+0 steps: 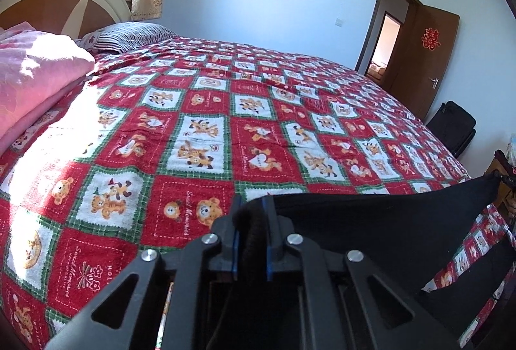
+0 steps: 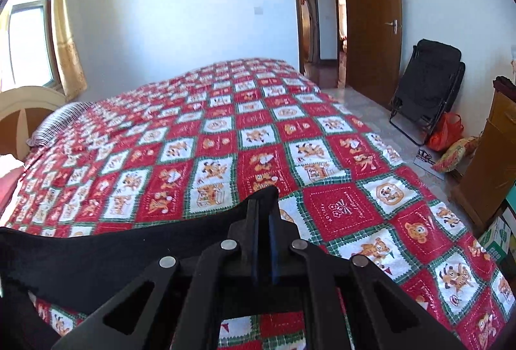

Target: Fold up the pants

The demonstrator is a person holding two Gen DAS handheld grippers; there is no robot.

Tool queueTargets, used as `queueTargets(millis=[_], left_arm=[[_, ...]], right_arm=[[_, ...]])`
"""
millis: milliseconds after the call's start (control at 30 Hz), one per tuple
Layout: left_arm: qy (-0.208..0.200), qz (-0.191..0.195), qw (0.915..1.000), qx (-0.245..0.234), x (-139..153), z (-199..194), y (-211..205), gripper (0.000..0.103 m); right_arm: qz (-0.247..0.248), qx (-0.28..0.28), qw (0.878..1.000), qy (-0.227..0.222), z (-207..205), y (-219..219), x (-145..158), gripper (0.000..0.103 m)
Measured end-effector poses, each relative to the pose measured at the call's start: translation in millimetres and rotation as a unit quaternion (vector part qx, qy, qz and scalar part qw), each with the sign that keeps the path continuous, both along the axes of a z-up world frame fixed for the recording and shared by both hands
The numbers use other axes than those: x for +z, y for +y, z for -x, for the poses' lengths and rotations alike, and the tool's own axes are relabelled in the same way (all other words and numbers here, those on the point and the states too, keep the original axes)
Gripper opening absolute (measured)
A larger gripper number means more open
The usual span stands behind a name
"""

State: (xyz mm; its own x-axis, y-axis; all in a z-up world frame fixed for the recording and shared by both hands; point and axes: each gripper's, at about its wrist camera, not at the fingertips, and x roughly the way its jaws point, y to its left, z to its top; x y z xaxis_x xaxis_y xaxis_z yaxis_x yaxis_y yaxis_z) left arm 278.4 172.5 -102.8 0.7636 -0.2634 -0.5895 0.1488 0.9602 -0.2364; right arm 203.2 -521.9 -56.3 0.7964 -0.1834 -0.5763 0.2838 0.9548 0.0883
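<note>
Black pants (image 1: pixel 387 221): held up over the near edge of the bed, stretched between two tools. Left gripper (image 1: pixel 253 208): clamped on one bunched corner. Right gripper (image 2: pixel 264 205): clamped on the other corner. Red patchwork bedspread (image 1: pixel 225 124) beneath; striped pillow (image 1: pixel 129 34) far left.

A red patchwork bedspread (image 1: pixel 206 131) is covering the bed, with a striped pillow (image 1: pixel 129 35) lying at its head. A folded black chair (image 2: pixel 425 82) is leaning by the open brown door (image 2: pixel 371 18).
</note>
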Motion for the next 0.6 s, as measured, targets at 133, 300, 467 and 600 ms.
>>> queueTargets(millis=[133,300,467,600], left_arm=[[-0.02,0.014,0.9997,0.0,6,14,5,0.012],[-0.046,0.03,0.9985,-0.006,9,35,12,0.012],[-0.074,0.036,0.9961,-0.033,12,64,15,0.012],[-0.091,0.036,0.9936,-0.055,9,91,17,0.012]], right_arm=[[-0.01,0.008,0.999,-0.034,33,-1,8,0.004],[-0.02,0.008,0.998,-0.055,74,-7,9,0.004],[-0.026,0.002,0.998,-0.052,118,-10,3,0.004],[-0.034,-0.006,0.998,-0.049,152,-14,-3,0.004]])
